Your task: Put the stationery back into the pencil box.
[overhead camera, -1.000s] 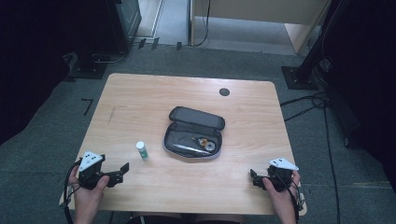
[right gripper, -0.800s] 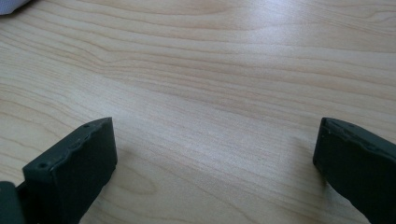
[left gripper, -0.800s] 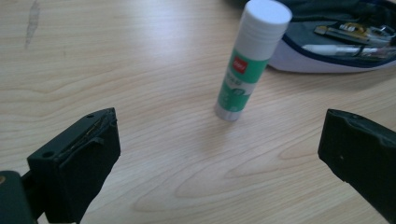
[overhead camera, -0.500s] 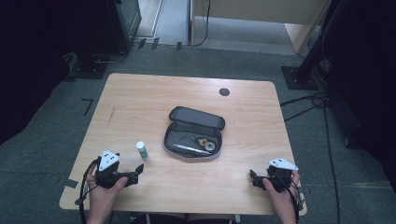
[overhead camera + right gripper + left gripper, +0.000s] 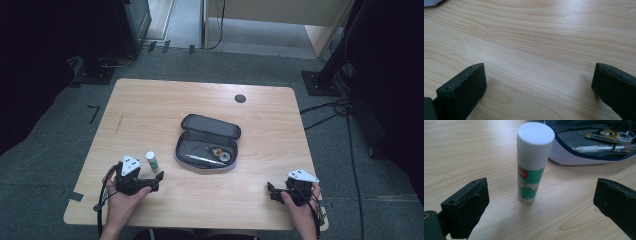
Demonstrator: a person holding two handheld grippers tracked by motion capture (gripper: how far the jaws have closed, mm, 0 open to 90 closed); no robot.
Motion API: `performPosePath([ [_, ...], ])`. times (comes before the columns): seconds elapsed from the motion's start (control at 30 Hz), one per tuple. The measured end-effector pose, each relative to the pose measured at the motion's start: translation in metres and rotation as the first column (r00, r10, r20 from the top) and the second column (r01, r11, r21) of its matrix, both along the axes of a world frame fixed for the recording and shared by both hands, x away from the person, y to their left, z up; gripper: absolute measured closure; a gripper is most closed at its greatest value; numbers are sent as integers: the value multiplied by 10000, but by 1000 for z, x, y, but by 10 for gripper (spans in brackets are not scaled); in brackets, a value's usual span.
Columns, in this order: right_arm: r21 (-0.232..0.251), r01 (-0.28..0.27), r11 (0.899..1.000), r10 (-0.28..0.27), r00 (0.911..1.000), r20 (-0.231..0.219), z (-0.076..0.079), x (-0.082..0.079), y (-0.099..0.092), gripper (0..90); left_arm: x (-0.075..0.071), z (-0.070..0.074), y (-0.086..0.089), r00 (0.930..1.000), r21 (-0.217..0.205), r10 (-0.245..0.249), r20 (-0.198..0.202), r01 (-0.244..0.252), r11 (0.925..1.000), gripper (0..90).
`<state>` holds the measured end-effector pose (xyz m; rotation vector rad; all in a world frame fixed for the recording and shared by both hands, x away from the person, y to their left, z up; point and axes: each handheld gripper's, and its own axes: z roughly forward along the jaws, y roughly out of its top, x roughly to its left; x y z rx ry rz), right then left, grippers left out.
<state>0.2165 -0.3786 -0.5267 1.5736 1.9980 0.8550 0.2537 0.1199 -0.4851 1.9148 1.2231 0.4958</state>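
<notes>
Wood-grain table (image 5: 150,110) on grey carpet, room dim — left gripper (image 5: 541,202) spread before glue stick (image 5: 532,162); right gripper (image 5: 539,87) spread too.

Soft overhead light, dim dark surroundings, slightly blurred high view.

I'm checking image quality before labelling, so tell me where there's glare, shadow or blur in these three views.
High view: the table is evenly lit, surroundings fall into near black, and detail is soft. Left gripper view: the glue stick is sharp, casting a faint shadow toward the camera; the pencil case behind it is slightly softer. Right gripper view: a pale sheen crosses the upper wood, with soft shadows beside the right hand-held gripper.
</notes>
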Motion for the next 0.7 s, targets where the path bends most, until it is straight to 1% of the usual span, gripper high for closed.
performPosePath([
  [0.07, 2, 0, 10000, 0, 10000, 0, 0, 0, 0, 0, 1, 1, -1, 10000, 27, 53, 28, -53, 10000, 40],
  [0.1, 0, 0, 10000, 0, 10000, 0, 0, 0, 0, 0, 3, 1, -2, 10000, 22, 39, 21, -40, 10000, 40],
  [0.17, -2, -5, 10000, 5, 10000, -1, 0, 0, 0, 0, 7, 2, -6, 9998, 145, 167, 65, -168, 9998, 56],
  [0.27, -5, -13, 10000, 13, 10000, 1, 0, 0, 0, 0, 9, 2, -9, 9997, 301, 231, 124, -235, 9993, 86],
  [0.3, -4, -11, 10000, 11, 10000, -1, 0, 0, 0, 0, 9, 2, -11, 9994, 375, 321, 152, -326, 9988, 97],
  [0.33, -5, -12, 10000, 12, 10000, 2, 0, 0, 0, 0, 10, 3, -12, 9991, 427, 385, 178, -392, 9983, 126],
  [0.37, -2, -17, 10000, 17, 10000, -2, 0, 0, 0, 0, 11, 3, -12, 9989, 393, 431, 181, -438, 9983, 140],
  [0.43, -4, -31, 10000, 31, 10000, 6, 0, 0, 0, 0, 11, 5, -10, 9973, 199, 675, 282, -681, 9975, 160],
  [0.5, -1, -32, 10000, 32, 10000, 6, 0, 0, 0, 0, 11, 8, -7, 9954, -1, 883, 384, -883, 9961, 205],
  [0.57, 2, -38, 10000, 38, 10000, 5, 0, 0, 0, 0, 12, 9, -7, 9951, -27, 894, 416, -894, 9960, 253],
  [0.7, 5, -39, 10000, 39, 10000, 6, 0, 0, 0, 0, 13, 10, -10, 9939, 297, 1001, 462, -1015, 9944, 356],
])
